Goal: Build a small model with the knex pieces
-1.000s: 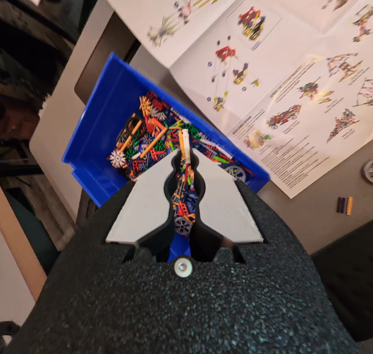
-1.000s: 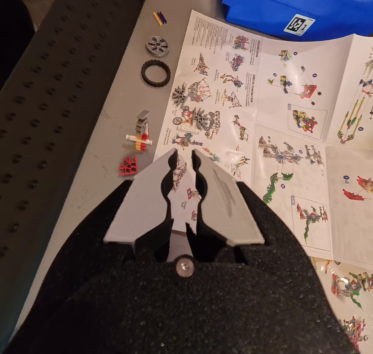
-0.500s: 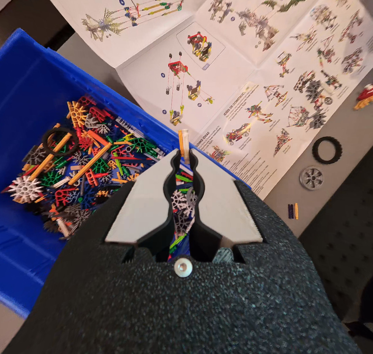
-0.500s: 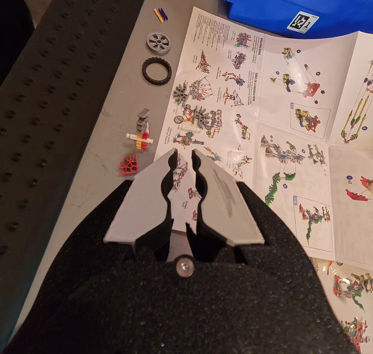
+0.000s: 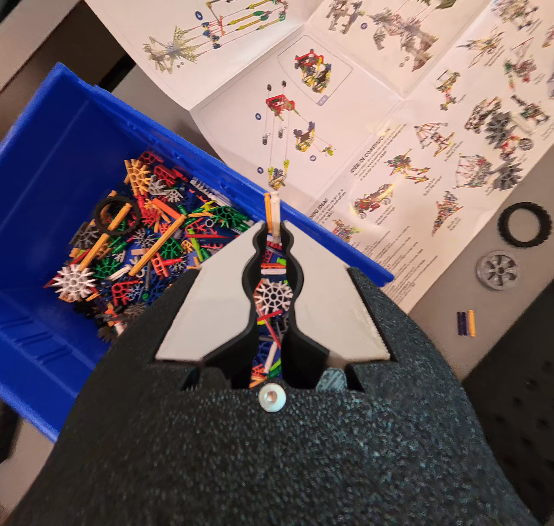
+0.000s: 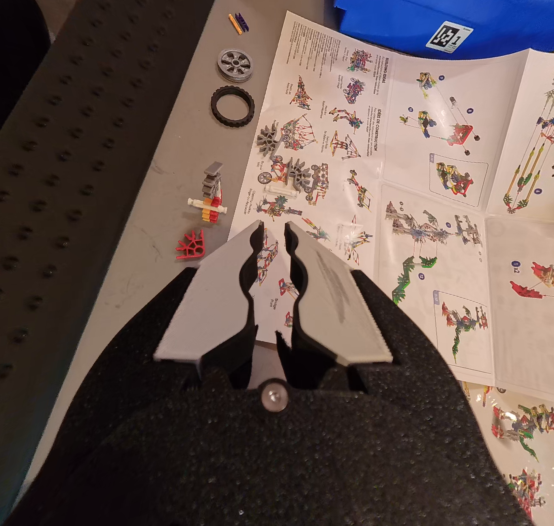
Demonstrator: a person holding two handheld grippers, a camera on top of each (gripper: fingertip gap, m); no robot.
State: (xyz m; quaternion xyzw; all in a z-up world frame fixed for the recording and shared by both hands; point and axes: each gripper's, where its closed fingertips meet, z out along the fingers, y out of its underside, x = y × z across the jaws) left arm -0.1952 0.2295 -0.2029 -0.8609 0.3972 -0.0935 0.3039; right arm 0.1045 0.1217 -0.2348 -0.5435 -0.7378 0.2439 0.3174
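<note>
A grey desk (image 6: 168,271) carries a blue bin (image 5: 45,182) of rods and connectors at its left. The left gripper (image 5: 273,226) is clenched on 2 rods (image 5: 272,208) – 1 white, 1 orange – over the bin's rim; keep that squeeze steady. Only the right view shows the right gripper (image 6: 273,225), released and empty, above the instruction sheet (image 6: 419,182) – beside a red connector (image 6: 192,246).
</note>
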